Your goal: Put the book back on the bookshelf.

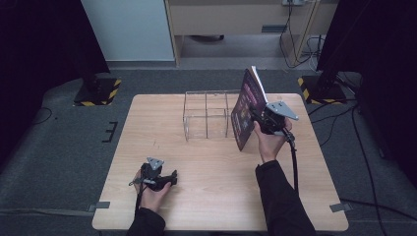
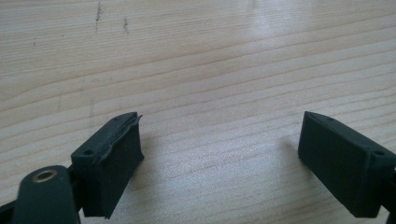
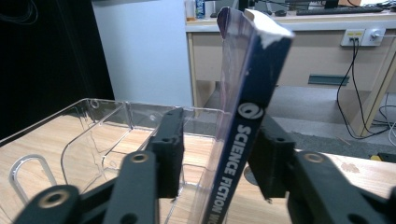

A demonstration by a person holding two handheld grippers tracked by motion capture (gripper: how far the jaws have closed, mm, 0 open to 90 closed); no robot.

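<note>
A dark purple paperback book [image 1: 247, 108] stands nearly upright, its top leaning a little, just right of a clear acrylic rack [image 1: 206, 115] at the table's far middle. My right gripper [image 1: 256, 117] is shut on the book near its spine. In the right gripper view the spine [image 3: 247, 93] reads "SCIENCE FICTION" and runs up between the two black jaws of my right gripper [image 3: 219, 144], with the rack [image 3: 93, 135] behind to the left. My left gripper [image 1: 169, 179] rests near the table's front left. Its jaws stand wide apart over bare wood, so my left gripper [image 2: 219, 149] is open and holds nothing.
The wooden table [image 1: 211, 196] is bare between the two hands. Black stands on yellow-striped bases [image 1: 96, 91] flank the far corners. A desk [image 1: 236, 19] and cables [image 1: 295, 44] lie beyond on the grey floor.
</note>
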